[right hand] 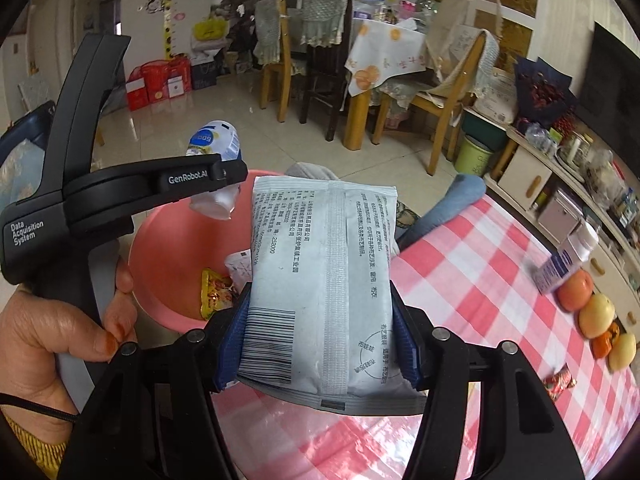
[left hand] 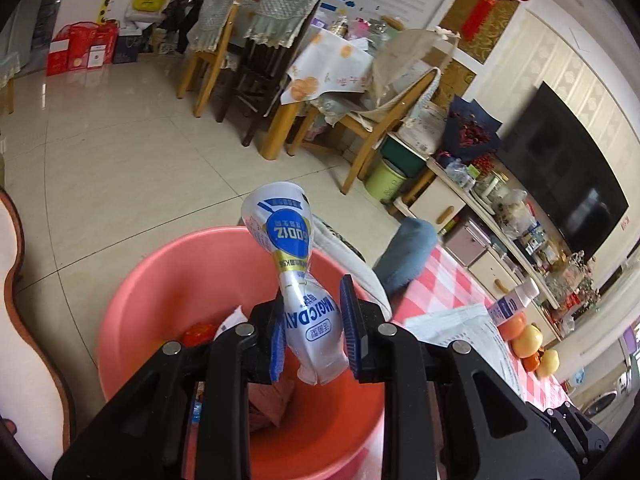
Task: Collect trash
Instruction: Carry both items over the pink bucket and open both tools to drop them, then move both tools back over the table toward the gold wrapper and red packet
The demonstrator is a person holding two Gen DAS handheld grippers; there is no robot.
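Note:
My left gripper (left hand: 314, 332) stands over the pink basin (left hand: 160, 280), with a crumpled white and blue plastic bottle (left hand: 296, 264) between its blue pads; the right pad stands slightly off the bottle. The basin holds several wrappers and scraps. My right gripper (right hand: 318, 336) is shut on a flat white packet (right hand: 320, 280) with a barcode, held above the table next to the basin (right hand: 160, 240). The left gripper body (right hand: 120, 192) and its bottle (right hand: 214, 144) show in the right wrist view, over the basin.
The table has a red and white checked cloth (right hand: 480, 280). On its right side lie several fruits (right hand: 596, 312), a white and blue bottle (right hand: 568, 260) and a red candy wrapper (right hand: 560, 380). A person's knee (right hand: 452, 200) is beyond the table. Chairs and a TV cabinet stand behind.

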